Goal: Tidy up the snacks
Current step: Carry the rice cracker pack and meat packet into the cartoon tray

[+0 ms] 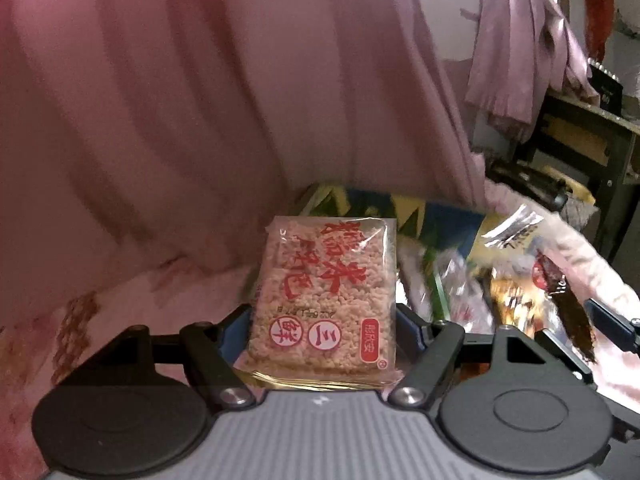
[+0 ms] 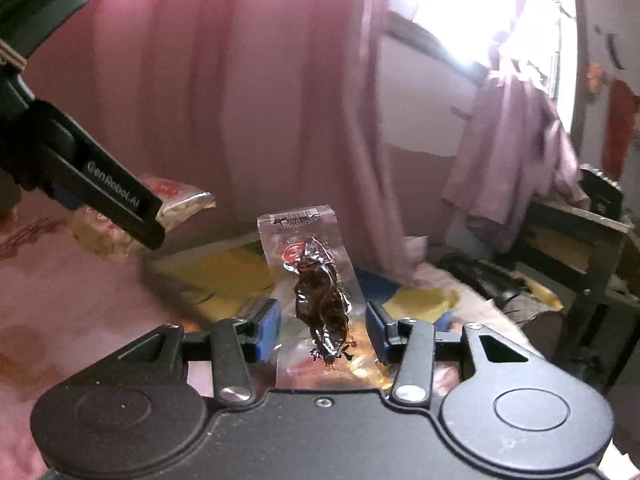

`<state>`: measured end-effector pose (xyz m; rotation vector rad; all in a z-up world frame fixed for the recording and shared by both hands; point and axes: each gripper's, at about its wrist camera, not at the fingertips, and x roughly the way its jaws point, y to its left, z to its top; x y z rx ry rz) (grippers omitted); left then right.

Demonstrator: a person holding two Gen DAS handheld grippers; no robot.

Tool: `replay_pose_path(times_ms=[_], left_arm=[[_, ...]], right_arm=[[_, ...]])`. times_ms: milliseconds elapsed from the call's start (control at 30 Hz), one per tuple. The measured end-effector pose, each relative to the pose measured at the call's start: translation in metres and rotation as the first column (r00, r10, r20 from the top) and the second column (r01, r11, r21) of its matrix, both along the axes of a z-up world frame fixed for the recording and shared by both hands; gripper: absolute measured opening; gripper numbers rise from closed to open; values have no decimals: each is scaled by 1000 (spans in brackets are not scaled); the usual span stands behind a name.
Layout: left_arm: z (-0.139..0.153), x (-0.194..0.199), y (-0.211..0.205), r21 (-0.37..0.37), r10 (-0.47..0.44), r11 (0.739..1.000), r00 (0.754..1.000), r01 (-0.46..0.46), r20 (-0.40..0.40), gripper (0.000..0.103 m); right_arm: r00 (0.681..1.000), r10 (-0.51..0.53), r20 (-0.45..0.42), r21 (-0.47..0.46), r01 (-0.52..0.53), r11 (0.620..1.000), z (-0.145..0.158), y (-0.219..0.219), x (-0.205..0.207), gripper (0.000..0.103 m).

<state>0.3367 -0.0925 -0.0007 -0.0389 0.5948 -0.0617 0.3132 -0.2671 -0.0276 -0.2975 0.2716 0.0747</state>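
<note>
A clear packet of pale puffed-rice cake with red characters (image 1: pixel 324 296) stands upright between the blue pads of my left gripper (image 1: pixel 324 330), which is shut on its sides and holds it above the pink bedding. My right gripper (image 2: pixel 323 330) is shut on a clear packet of dark brown dried meat (image 2: pixel 320 304), held up lengthwise. In the right wrist view, a finger (image 2: pixel 116 200) of the left gripper reaches in from the upper left with the rice-cake packet (image 2: pixel 180 200) in its grip. In the left wrist view, the meat packet (image 1: pixel 560 300) shows at the right edge.
A pile of loose snack packets (image 1: pixel 460 280) lies on a yellow, blue and green sheet (image 2: pixel 224 272) over pink bedding (image 1: pixel 120 300). A pink curtain (image 1: pixel 200 100) hangs behind. At the right, a lilac garment (image 2: pixel 516 168) hangs beside a dark desk (image 2: pixel 580 248).
</note>
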Motion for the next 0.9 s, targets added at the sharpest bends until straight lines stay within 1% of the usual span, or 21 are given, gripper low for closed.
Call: replay_pose_path(times_ms=[100, 167, 333, 433, 500, 633, 767, 900], left_arm=[[0, 25, -18, -7, -12, 1000, 1000, 13, 18, 77], [-4, 42, -31, -9, -19, 1000, 1000, 20, 13, 77], [-22, 75, -51, -19, -16, 1000, 1000, 15, -17, 77], [-36, 91, -55, -34, 4, 999, 998, -6, -58, 77], [-45, 98, -56, -30, 20, 999, 997, -22, -72, 77], [-59, 108, -57, -28, 43, 999, 994, -46, -103, 77], [-68, 112, -59, -13, 38, 999, 992, -40, -122, 77], [-74, 114, -63, -3, 23, 1000, 991, -24, -131, 77]], right_arm=[[999, -43, 17, 36, 43, 998, 6, -17, 19, 48], [998, -70, 10, 62, 69, 996, 8, -30, 34, 48], [992, -117, -54, 131, 123, 984, 2, -58, 71, 48], [990, -116, -84, 138, 127, 982, -4, -65, 84, 48], [988, -108, -106, 149, 123, 981, -9, -68, 90, 48], [986, -88, -143, 143, 109, 984, -18, -68, 102, 48], [983, -64, -173, 130, 87, 988, -23, -60, 107, 48], [980, -45, -194, 97, 65, 993, -27, -51, 110, 49]])
